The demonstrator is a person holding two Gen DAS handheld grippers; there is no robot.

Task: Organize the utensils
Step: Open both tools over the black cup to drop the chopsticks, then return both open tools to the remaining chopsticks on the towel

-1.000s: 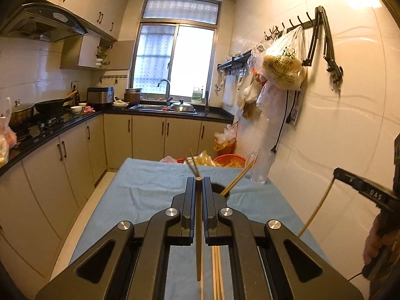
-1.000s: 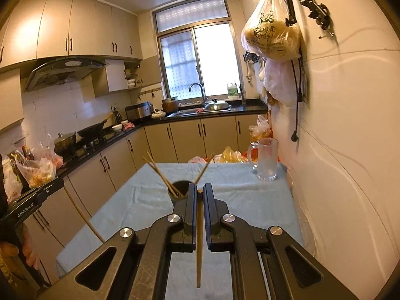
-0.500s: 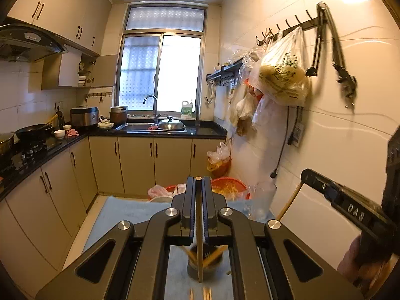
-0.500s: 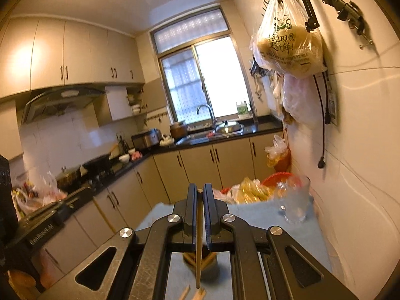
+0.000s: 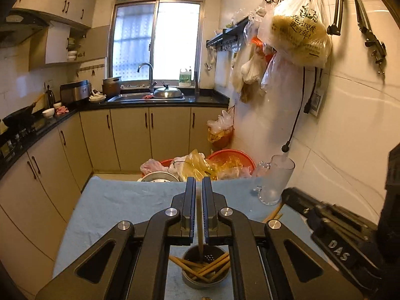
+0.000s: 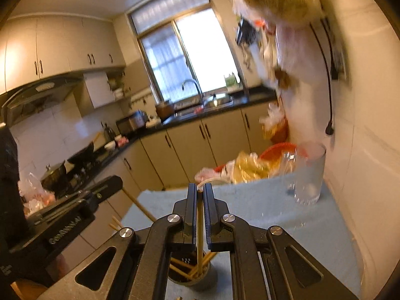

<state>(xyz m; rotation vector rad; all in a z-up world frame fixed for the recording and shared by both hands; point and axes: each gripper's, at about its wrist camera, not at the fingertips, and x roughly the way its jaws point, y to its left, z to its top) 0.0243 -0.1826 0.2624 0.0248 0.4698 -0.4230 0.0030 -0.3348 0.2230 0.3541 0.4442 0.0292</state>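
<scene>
A round metal utensil cup [image 5: 205, 272] stands on the blue-grey table cloth [image 5: 120, 207], with several wooden chopsticks [image 5: 200, 267] leaning inside. My left gripper [image 5: 198, 187] is shut on one chopstick [image 5: 199, 225], held upright with its lower end inside the cup. My right gripper [image 6: 200, 192] is shut on another chopstick [image 6: 199, 232], its lower end also in the cup [image 6: 190, 272]. Each gripper shows in the other's view, the right [image 5: 332, 230] and the left [image 6: 75, 207].
A clear glass mug [image 5: 273, 180] stands at the table's far right by the tiled wall, also in the right wrist view [image 6: 308, 175]. An orange basket with plastic bags [image 5: 217, 162] sits behind the table. Bags hang from wall hooks [image 5: 297, 32]. Loose chopstick ends lie below the cup [image 5: 205, 298].
Both grippers rose over the cup and tipped their chopsticks upright, then lowered the ends into the cup. The view has dropped back toward the table.
</scene>
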